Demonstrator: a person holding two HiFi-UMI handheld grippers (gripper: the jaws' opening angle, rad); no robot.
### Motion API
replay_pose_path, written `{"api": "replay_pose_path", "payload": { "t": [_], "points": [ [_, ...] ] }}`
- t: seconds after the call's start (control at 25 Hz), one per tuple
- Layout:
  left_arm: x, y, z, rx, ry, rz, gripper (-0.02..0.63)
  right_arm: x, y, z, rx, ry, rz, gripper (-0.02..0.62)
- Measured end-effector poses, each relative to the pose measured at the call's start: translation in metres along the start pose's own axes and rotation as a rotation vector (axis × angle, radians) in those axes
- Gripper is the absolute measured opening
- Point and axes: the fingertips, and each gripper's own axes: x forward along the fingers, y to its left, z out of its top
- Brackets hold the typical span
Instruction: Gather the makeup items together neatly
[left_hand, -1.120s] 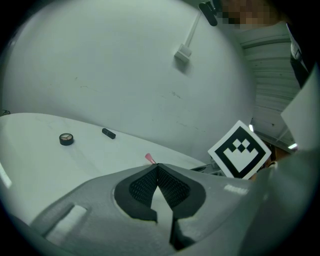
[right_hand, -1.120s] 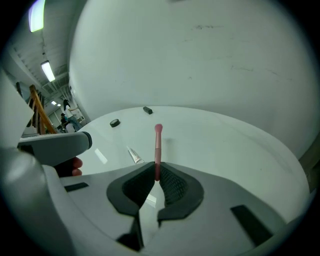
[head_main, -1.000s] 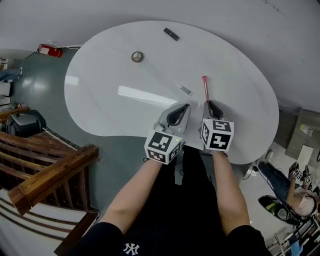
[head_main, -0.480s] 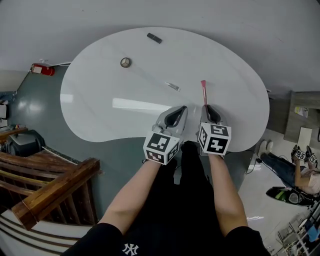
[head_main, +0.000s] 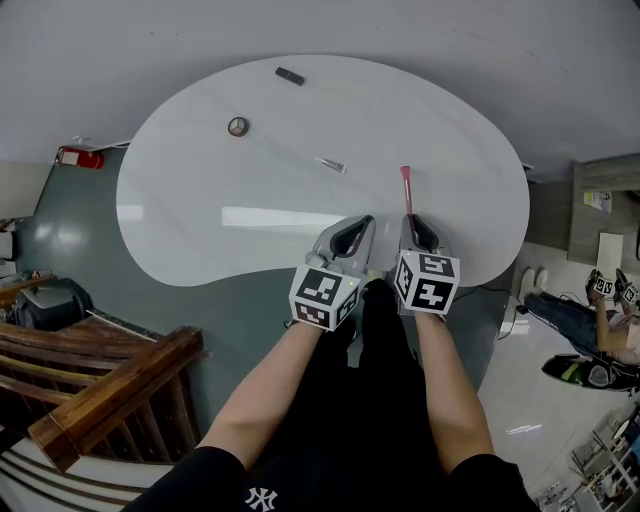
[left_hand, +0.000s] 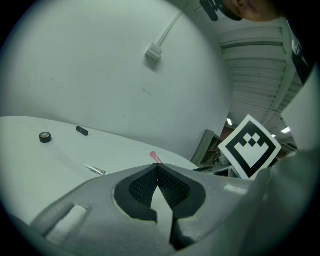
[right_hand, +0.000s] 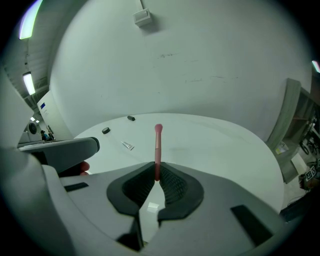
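On the white oval table (head_main: 200, 210) lie a small black bar (head_main: 290, 76) at the far edge, a round dark compact (head_main: 237, 127) and a silver tube (head_main: 330, 165). My right gripper (head_main: 409, 218) is shut on the handle of a pink brush (head_main: 406, 190), which points away from me over the table; the right gripper view shows the brush (right_hand: 158, 145) standing out of the jaws. My left gripper (head_main: 364, 222) hovers beside it at the near edge, shut with nothing in it (left_hand: 157, 166). The tube (left_hand: 96, 170), compact (left_hand: 45, 137) and bar (left_hand: 82, 131) lie ahead and to its left.
A wooden railing (head_main: 110, 375) stands to the left below the table. A red object (head_main: 76, 157) lies on the floor at far left. At the right are a cabinet (head_main: 600, 215) and a seated person (head_main: 590, 325). A wall runs behind the table.
Both grippers have drifted right along the near edge, so the brush now lies farther from the silver tube. The grip on the brush is unchanged.
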Motion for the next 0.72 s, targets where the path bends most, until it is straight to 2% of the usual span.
{"api": "replay_pose_path", "payload": {
  "t": [0.32, 0.72],
  "points": [
    [-0.001, -0.008, -0.020, 0.001, 0.026, -0.005, 0.008, 0.006, -0.004, -0.034, 0.051, 0.033, -0.009, 0.041],
    [0.006, -0.001, -0.038, -0.039, 0.056, 0.002, 0.008, 0.024, -0.008, -0.050, 0.054, 0.054, 0.003, 0.041]
  ]
}}
